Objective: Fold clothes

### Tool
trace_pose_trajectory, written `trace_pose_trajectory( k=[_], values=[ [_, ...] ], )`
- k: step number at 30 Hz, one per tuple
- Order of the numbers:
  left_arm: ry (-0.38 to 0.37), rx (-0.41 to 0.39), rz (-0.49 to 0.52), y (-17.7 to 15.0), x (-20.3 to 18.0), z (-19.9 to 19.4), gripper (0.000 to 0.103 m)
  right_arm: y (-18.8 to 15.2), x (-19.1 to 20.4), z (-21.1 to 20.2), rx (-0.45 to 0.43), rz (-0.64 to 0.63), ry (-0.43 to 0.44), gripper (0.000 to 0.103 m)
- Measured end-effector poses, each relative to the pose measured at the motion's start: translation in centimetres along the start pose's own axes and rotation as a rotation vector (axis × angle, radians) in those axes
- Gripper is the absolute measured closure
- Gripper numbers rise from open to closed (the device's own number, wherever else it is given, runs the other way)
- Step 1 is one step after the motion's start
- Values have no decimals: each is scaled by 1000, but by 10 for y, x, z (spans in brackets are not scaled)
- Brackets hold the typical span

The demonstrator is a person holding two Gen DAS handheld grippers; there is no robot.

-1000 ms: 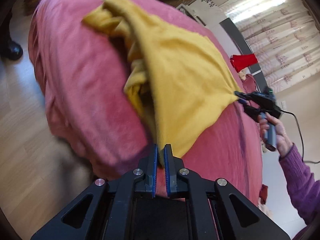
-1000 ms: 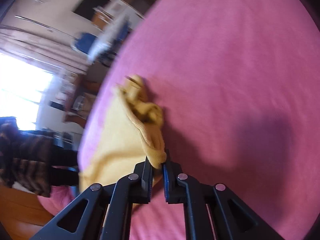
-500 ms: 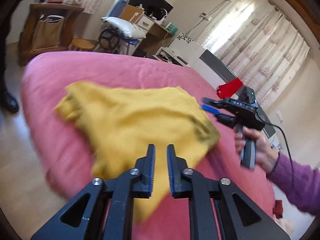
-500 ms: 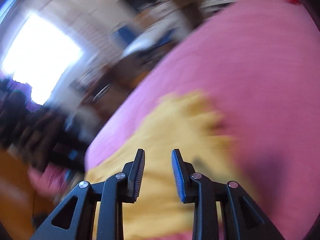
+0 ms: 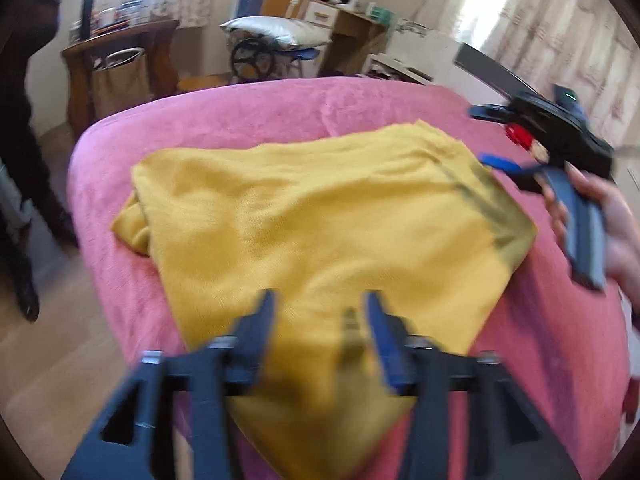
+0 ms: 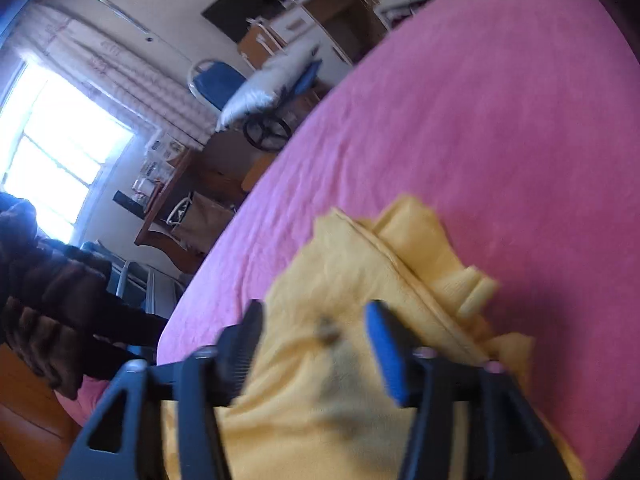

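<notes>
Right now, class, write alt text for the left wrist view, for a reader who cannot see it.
A yellow garment lies spread on a pink bedspread, with the open left gripper above its near edge, gripping nothing. At the right a hand holds the right gripper, also open, beside the cloth's far corner. Cluttered furniture and curtains fill the background.
</notes>
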State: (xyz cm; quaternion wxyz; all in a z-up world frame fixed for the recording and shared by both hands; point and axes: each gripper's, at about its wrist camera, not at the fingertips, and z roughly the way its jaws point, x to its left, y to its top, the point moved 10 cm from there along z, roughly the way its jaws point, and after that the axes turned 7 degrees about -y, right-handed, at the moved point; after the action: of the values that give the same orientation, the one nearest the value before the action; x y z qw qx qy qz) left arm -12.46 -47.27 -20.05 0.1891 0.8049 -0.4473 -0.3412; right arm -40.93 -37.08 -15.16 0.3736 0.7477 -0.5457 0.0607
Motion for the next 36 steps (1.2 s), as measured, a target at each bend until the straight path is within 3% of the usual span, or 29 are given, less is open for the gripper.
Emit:
trace_pose_trajectory(
  k=[3,5,8,11,15,26,30,36],
  values=[
    [81,-40,-60,11,-14,-27,22,-29,27,-27,44,-82,-38,4],
    [162,-54,-94,17,-20,-42,22,-60,31,-50,66,-136,-97,2],
    [250,18,-111,15,-27,-49,22,-106,33,-80,110,-218,-204,1],
    [283,70,-120,3,-31,-67,22,-146,27,-112,145,-291,-293,1],
    [331,44,-132,1,-31,-99,22,-171,45,-131,146,-395,-363,1],
    [420,38,-143,9,-26,-139,22,-170,93,-148,94,-579,-473,1],
    [362,50,-193,15,-26,-137,22,-159,96,-148,83,-570,-473,1],
    [366,33,-184,29,-36,-133,22,-146,87,-147,63,-574,-527,1]
  ],
)
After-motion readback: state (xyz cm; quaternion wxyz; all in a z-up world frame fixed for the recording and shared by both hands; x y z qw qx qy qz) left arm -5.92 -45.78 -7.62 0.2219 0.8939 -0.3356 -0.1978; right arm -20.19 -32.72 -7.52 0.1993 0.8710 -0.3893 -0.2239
